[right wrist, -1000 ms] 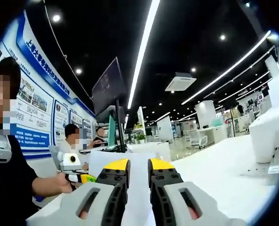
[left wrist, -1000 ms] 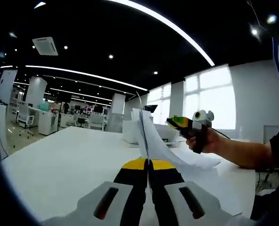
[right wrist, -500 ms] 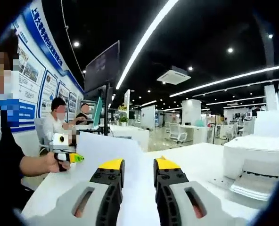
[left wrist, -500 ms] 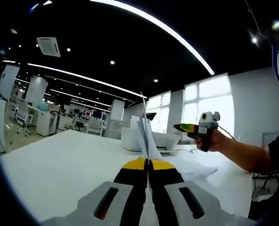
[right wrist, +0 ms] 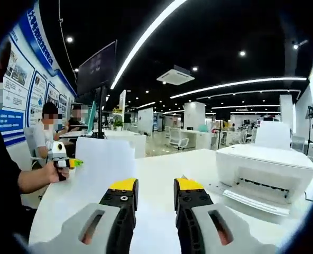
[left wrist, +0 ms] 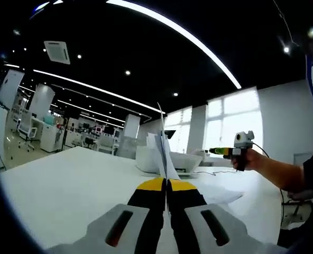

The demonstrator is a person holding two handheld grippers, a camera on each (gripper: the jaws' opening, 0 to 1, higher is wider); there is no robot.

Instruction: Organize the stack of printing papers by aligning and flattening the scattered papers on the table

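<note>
Left gripper (left wrist: 166,183): its yellow-tipped jaws are pressed together on the lower edge of a sheaf of papers (left wrist: 162,153), which stands upright, edge-on to the left gripper view; in the right gripper view the same tool (right wrist: 72,163) shows at the far left in the person's hand (right wrist: 55,170).
Papers: in the right gripper view the held sheets (right wrist: 104,164) face the camera as a flat white rectangle, standing just left of that view's own jaws.
Other sheets (left wrist: 220,194): loose white paper lies flat on the table to the right of the held sheaf; whether it is one sheet or several is hard to tell.
Right gripper (right wrist: 153,186): jaws apart, a clear gap between the yellow tips, nothing between them; in the left gripper view it (left wrist: 220,152) is held out over the table, well away from the papers.
Table (left wrist: 66,180): broad white top.
Printer (right wrist: 262,169): white, resting on the table right of the right gripper's jaws; in the left gripper view it sits behind the upright sheaf.
Surroundings: open office with desks, chairs and ceiling light strips; two seated people (right wrist: 45,132) at the left of the right gripper view.
</note>
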